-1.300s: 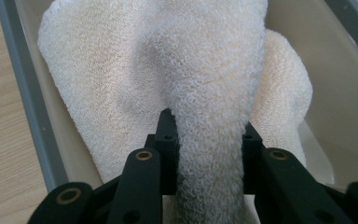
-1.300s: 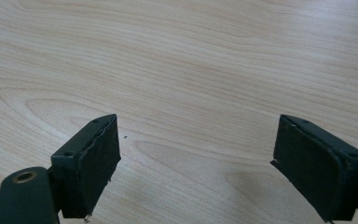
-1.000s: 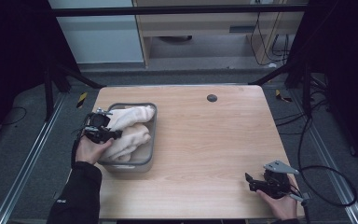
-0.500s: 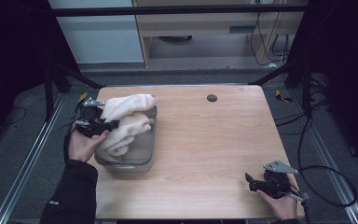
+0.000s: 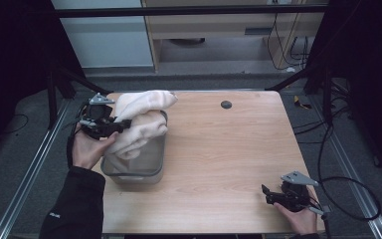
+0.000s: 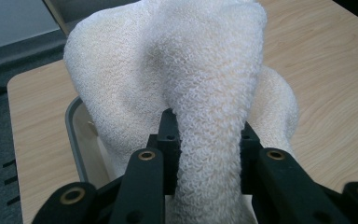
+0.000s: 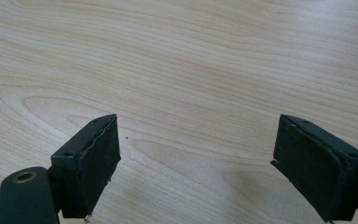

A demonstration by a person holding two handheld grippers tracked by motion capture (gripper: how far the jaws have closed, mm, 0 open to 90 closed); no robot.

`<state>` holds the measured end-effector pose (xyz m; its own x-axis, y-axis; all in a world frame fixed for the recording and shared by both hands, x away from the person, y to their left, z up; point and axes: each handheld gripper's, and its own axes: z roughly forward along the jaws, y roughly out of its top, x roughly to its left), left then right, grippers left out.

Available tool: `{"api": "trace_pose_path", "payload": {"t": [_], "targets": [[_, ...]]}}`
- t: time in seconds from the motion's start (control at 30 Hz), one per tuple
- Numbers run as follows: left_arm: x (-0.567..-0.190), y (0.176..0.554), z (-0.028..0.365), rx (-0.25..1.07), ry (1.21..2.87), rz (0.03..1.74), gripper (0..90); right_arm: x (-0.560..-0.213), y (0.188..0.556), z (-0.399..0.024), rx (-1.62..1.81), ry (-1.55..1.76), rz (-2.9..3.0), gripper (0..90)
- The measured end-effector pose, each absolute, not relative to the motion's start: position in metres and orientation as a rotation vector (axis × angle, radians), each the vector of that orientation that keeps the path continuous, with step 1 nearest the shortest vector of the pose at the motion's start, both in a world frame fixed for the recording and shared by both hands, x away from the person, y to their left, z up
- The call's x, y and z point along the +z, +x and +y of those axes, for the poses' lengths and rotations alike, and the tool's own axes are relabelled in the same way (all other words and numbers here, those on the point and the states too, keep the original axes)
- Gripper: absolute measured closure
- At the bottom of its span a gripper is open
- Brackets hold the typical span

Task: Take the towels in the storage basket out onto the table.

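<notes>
left gripper (image 6: 209,140) was clamped on a cream towel (image 5: 142,122), which draped beyond its fingertips over the grey bin (image 5: 134,169). right gripper (image 7: 196,163) held its jaws apart above the bare wooden table (image 5: 229,149).

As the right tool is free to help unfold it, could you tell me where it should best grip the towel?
Probably the free corner of the towel jutting over the table, approached from the table's right side: the left tool already pinches its middle, and the lower part hangs in the bin.

Left gripper (image 6: 208,154): jaws clamped on cream towel (image 6: 186,79) | towel bulges above grey bin (image 6: 76,140) | wooden table (image 6: 331,70) beneath
</notes>
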<state>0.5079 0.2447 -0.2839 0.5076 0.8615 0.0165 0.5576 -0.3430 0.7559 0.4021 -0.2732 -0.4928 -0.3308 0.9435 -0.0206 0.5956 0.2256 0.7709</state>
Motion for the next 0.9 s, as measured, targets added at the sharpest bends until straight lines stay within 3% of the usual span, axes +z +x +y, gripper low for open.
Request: {"api": "trace_pose_path", "payload": {"t": [0.9], "targets": [[-0.249, 0.494, 0.214, 0.478, 2.110, 1.027, 71.2, -0.492, 0.402, -0.273, 0.935, 1.418, 2.010, 14.3]]}}
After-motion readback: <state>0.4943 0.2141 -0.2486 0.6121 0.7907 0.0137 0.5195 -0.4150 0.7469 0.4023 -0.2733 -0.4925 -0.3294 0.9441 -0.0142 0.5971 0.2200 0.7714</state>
